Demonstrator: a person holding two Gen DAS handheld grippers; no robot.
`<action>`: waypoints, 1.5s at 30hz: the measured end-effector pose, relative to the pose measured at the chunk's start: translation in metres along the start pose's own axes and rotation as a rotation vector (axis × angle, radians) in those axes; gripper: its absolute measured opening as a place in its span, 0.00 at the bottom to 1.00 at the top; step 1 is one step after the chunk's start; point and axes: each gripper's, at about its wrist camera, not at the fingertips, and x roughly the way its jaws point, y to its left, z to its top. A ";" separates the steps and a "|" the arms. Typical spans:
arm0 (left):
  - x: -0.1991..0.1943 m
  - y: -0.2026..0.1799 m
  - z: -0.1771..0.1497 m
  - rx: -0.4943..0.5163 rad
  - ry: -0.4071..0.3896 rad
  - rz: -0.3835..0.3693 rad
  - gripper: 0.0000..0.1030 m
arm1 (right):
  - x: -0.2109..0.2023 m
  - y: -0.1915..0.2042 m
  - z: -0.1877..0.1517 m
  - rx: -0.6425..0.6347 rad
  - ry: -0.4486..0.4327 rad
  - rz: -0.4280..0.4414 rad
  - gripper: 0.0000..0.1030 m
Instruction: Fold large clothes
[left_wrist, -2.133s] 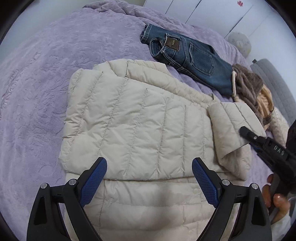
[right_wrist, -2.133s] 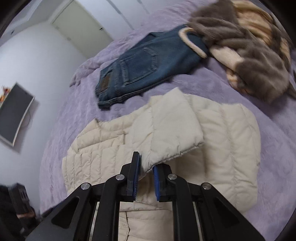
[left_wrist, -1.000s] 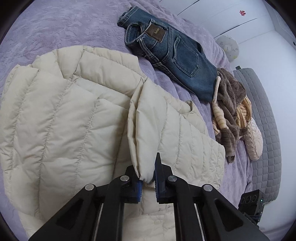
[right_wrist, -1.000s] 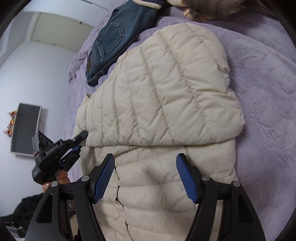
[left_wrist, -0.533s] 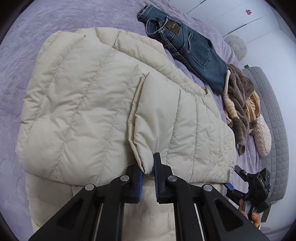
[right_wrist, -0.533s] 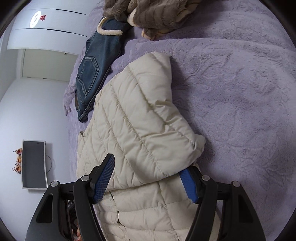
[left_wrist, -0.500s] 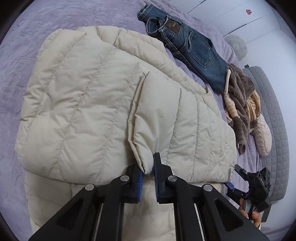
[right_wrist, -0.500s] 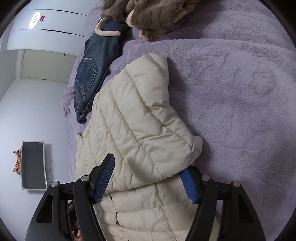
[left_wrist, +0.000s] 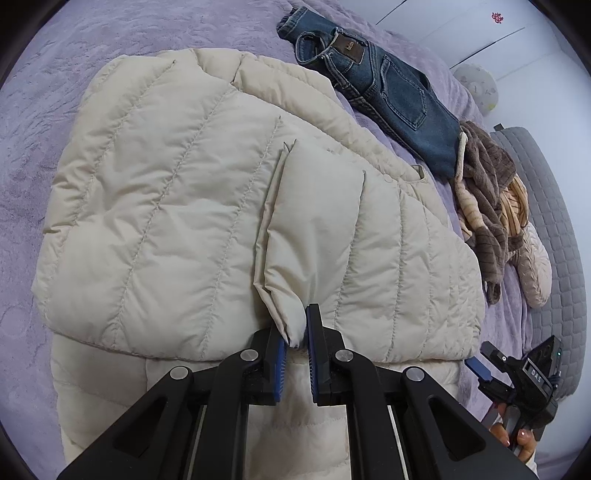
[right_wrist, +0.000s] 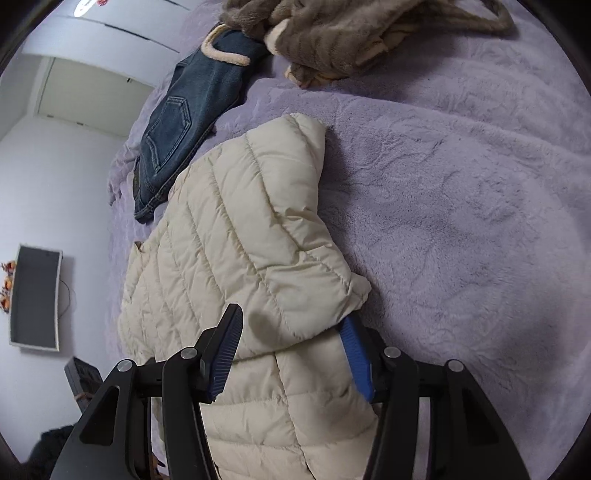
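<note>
A cream quilted puffer jacket (left_wrist: 177, 206) lies on the purple bed cover, its sides folded in over the middle. My left gripper (left_wrist: 296, 341) is shut on the cuff end of a sleeve (left_wrist: 317, 229) that lies across the jacket's right half. The jacket also shows in the right wrist view (right_wrist: 236, 251). My right gripper (right_wrist: 291, 354) straddles the jacket's folded right edge, its jaws part closed around the thick fabric. It also shows at the left wrist view's lower right (left_wrist: 480, 369).
Folded blue jeans (left_wrist: 373, 81) lie beyond the jacket. A brown and tan fleece pile (left_wrist: 491, 192) sits to their right, beside a grey quilted headboard (left_wrist: 550, 229). The purple cover (right_wrist: 461, 206) spreads right of the jacket. A wall screen (right_wrist: 35, 295) hangs at the left.
My left gripper took hold of the sleeve cuff and laid it over the jacket. My right gripper let go of its sleeve, moved to the jacket's right edge and narrowed around it.
</note>
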 end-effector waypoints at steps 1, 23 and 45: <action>0.001 0.001 0.000 -0.003 0.001 0.000 0.11 | -0.007 0.002 -0.001 -0.024 -0.011 -0.006 0.56; 0.003 -0.014 0.005 0.034 -0.011 0.135 0.11 | 0.029 -0.015 0.096 0.104 -0.037 0.137 0.13; 0.026 -0.049 0.026 0.203 -0.021 0.341 0.12 | 0.007 -0.077 0.054 0.229 -0.012 0.327 0.53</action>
